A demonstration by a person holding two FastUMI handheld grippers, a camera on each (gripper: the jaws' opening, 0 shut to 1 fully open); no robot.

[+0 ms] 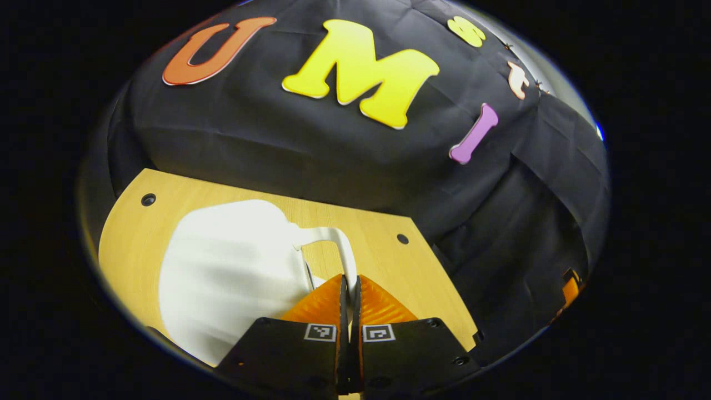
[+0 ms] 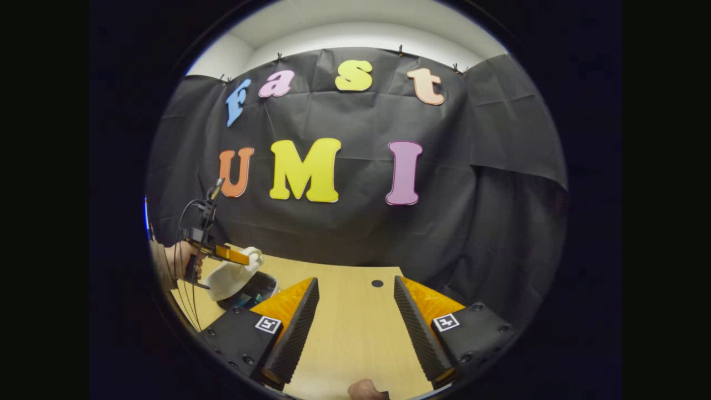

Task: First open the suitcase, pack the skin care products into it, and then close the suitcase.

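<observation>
The light wooden desk [image 2: 355,333] carries a small white hard-shell suitcase [image 1: 233,278] at its left side. In the right gripper view the white lid [image 2: 228,280] stands tilted up over a dark interior [image 2: 253,291]; whether any skin care products lie inside cannot be told. The suitcase's white loop handle [image 1: 339,244] passes between the orange ribbed fingers [image 1: 322,303] of the left gripper [image 1: 349,289], which are narrowed onto it with almost no gap. The right gripper view shows that left gripper [image 2: 230,254] held by a hand [image 2: 175,261] at the lid's upper edge.

The right gripper [image 2: 355,311] hovers over bare desk, well apart from the suitcase, its fingers spread wide and holding nothing.

The step in hand appears to be swinging the lid by its handle. To do it well, the left gripper should follow the hinge arc and avoid dragging the shell across the desk; the free right gripper could steady the base.

No brand or readable label shows on the suitcase. Each gripper body bears square black-and-white markers [image 1: 320,332].
</observation>
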